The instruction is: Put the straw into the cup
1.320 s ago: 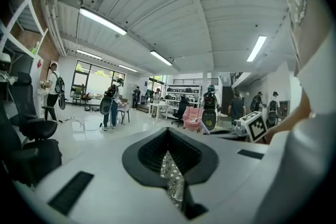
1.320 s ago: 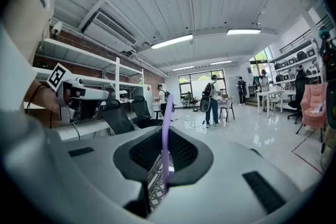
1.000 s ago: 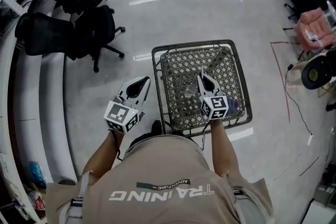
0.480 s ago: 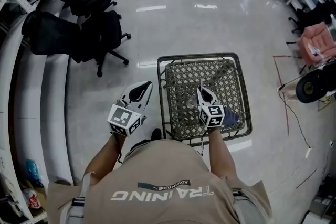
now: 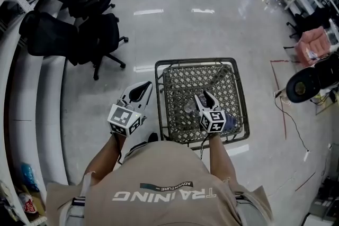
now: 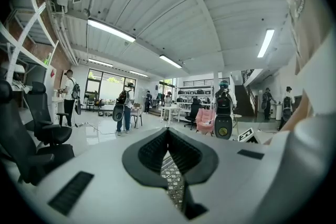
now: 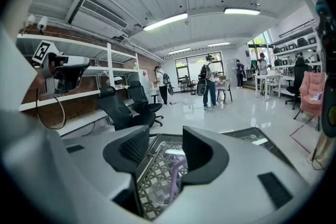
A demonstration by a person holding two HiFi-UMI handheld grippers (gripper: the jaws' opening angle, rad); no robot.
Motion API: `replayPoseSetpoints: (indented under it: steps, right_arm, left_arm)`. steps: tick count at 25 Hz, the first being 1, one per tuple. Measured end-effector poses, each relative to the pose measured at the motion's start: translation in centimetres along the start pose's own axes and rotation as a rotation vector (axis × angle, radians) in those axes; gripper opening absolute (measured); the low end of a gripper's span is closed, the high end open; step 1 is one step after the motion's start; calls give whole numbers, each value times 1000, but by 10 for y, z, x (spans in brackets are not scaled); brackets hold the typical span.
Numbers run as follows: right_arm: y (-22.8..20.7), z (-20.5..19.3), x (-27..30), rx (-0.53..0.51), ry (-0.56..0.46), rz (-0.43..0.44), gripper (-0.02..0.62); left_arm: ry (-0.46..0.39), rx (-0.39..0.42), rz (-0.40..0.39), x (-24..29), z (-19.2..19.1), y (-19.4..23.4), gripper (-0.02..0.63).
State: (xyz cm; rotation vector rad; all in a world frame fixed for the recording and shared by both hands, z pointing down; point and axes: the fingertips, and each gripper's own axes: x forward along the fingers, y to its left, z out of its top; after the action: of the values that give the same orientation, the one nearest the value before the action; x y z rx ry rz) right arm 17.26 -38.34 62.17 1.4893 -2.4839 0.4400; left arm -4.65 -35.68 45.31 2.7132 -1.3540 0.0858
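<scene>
A clear cup stands on the metal mesh table, and a pale purple straw leans in it. My right gripper hangs just above and behind the cup. Its jaws are opening, and the straw stands free in the gap below them, touching neither pad. From the head view the cup sits just left of the right gripper. My left gripper hovers off the table's left edge over the floor. In its own view the left gripper has its jaws together and nothing in them.
Black office chairs stand on the glossy floor to the left. A curved white bench runs along the far left. People stand further back in the room, and desks and a pink seat are on the right.
The right gripper's jaws have parted and let go of the straw, which earlier stuck up from between them. The right gripper sank a little. The left gripper kept still.
</scene>
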Motion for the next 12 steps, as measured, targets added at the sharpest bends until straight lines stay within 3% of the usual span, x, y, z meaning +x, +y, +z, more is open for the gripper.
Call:
replayPoseSetpoints:
  steps: [6,12]
  right_arm:
    - [2,28,-20,-47,-53,-23,186]
    - [10,65,-54,-77,-147,-97,89]
  left_arm:
    - [-12,3,-46,10,3,-8,15]
    - [-13,-2,-86,19,1,-15,15]
